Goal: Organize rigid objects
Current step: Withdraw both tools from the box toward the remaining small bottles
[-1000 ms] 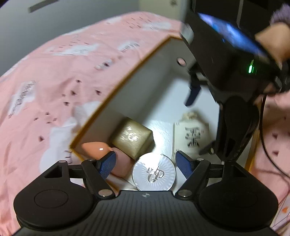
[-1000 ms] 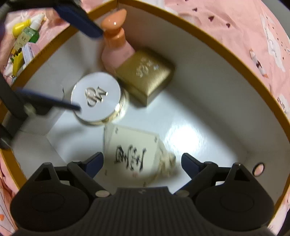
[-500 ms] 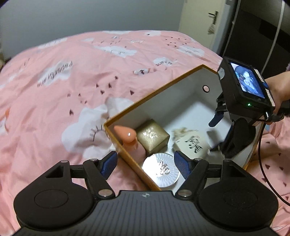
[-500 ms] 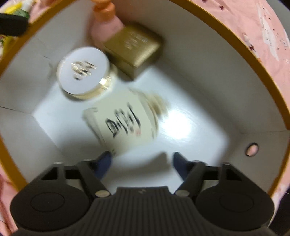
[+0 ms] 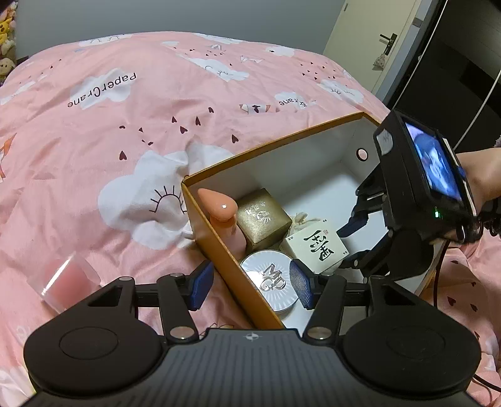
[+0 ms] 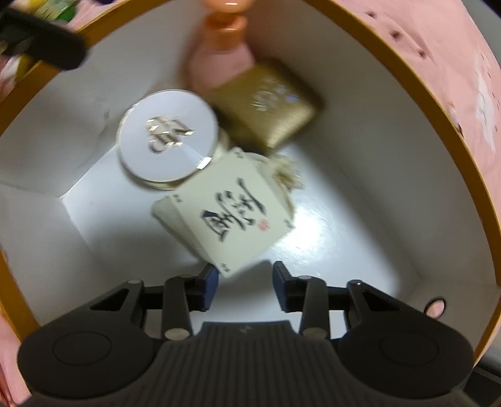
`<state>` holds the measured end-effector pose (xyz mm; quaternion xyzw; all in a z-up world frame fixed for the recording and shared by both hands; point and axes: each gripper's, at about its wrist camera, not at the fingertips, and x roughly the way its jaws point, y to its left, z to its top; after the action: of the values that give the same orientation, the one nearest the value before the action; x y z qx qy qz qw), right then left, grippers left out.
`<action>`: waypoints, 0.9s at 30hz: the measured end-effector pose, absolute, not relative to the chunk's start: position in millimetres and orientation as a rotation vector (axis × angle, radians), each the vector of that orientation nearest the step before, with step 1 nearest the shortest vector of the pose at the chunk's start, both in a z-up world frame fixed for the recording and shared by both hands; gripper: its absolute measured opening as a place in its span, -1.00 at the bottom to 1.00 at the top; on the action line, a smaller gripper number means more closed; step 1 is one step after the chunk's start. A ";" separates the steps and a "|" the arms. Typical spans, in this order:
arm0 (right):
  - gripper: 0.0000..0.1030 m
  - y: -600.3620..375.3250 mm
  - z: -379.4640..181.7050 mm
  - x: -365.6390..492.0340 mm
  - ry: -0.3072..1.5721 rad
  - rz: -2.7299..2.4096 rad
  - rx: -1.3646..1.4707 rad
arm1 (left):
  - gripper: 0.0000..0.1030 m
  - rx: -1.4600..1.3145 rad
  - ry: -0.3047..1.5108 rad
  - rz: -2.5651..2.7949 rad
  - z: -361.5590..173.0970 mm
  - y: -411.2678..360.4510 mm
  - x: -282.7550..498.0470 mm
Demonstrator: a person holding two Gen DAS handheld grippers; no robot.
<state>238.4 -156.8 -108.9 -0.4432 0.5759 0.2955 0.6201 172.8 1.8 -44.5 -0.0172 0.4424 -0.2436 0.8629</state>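
An orange-rimmed box with a white inside lies on the pink bed. It holds a pink bottle with a peach cap, a gold box, a round white compact and a cream box with black calligraphy. My left gripper is open and empty, straddling the box's near wall. My right gripper is open and empty inside the box, its fingers just at the cream box's near corner.
The pink cloud-print duvet spreads all around the box. A clear pink cup lies on the bed left of my left gripper. A door and dark furniture stand at the back right. Small bottles lie outside the box.
My left gripper has pulled back out of the box, up and to the left. My right gripper's fingers have narrowed, and the cream box has turned and slid toward the compact.
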 end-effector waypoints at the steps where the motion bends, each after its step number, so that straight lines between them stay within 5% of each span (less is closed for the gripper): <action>1: -0.31 -155.9 -110.3 236.2 1.313 0.687 -1.038 | 0.27 -0.037 0.928 -0.511 -45.1 1.9 172.9; 10: -0.13 -167.7 -95.4 240.3 1.312 0.677 -1.011 | 0.27 -0.043 0.899 -0.506 -37.6 9.1 163.6; 15: 0.22 -171.5 -58.4 238.7 1.232 0.623 -0.904 | 0.27 -0.093 0.867 -0.479 -25.4 23.6 155.7; 27: 0.30 -120.1 14.9 202.7 0.940 0.695 -0.477 | 0.17 -0.150 0.758 -0.269 0.8 90.1 130.5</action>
<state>202.7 -120.1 14.9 -0.2231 0.4393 0.3249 0.8073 130.5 90.1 0.8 -0.0731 0.3685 -0.1309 0.9175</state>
